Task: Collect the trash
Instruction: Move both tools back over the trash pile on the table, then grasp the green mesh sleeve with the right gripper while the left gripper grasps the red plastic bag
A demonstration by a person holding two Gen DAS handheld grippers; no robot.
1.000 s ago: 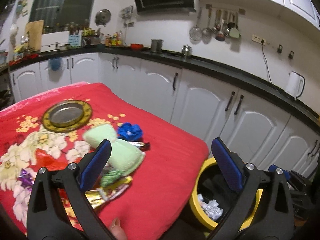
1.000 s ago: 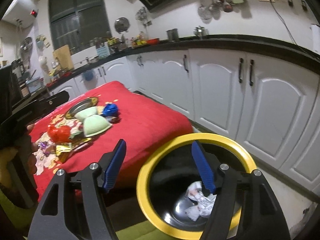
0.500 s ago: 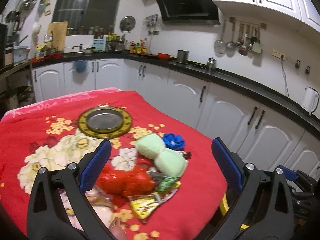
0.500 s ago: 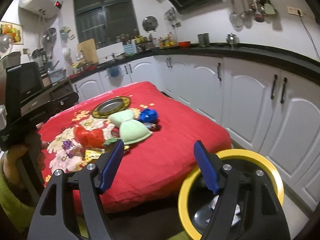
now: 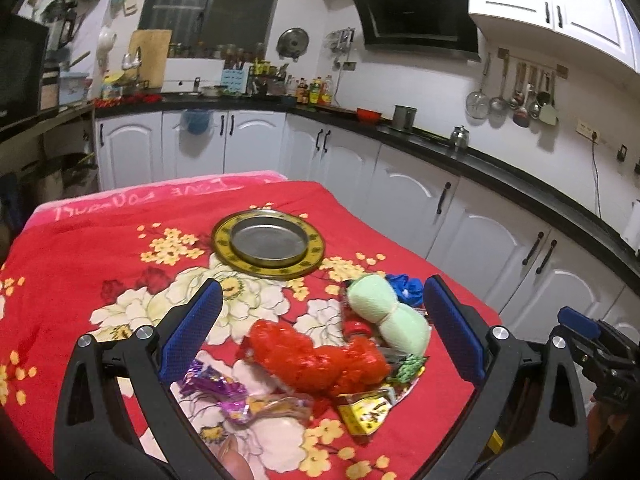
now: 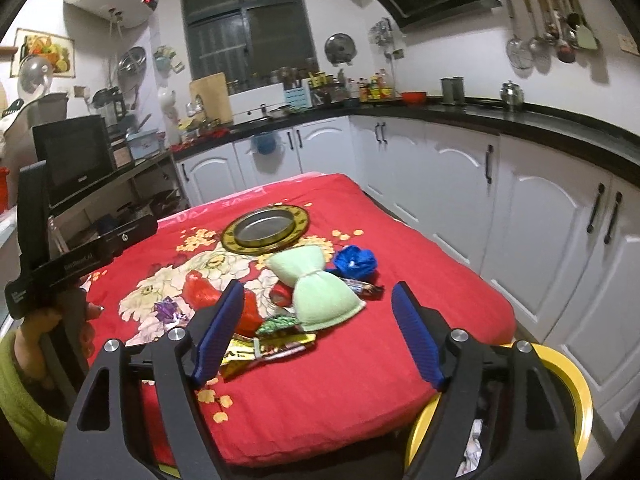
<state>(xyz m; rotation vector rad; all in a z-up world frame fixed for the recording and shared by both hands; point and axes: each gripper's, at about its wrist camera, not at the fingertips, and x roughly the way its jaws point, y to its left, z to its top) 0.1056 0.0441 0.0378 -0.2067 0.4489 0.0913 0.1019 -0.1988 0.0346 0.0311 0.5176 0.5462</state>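
A heap of trash lies on the red flowered table (image 5: 100, 248): a crumpled red plastic bag (image 5: 316, 356), a purple foil wrapper (image 5: 212, 384), a yellow snack packet (image 5: 364, 412), a green wrapper (image 5: 408, 368) and a blue crumpled bag (image 5: 406, 288). My left gripper (image 5: 320, 320) hangs open just above the red bag, nothing between its fingers. My right gripper (image 6: 318, 324) hovers over the table's near edge, jaws opening and empty, with the yellow packet (image 6: 244, 354) and green wrapper (image 6: 276, 324) just beyond. A yellow-rimmed bin (image 6: 568, 384) with white paper inside stands below at the right.
A tied pale green cloth bundle (image 6: 316, 284) lies beside the trash. A round metal plate (image 5: 268, 242) with a gold rim sits farther back. White cabinets (image 6: 532, 232) run close along the table's right side. A hand (image 6: 44, 320) holds the left gripper's handle at the left.
Both grippers have swung left from over the bin toward the table. The trash heap now sits in front of both. The right jaws stand a little wider.
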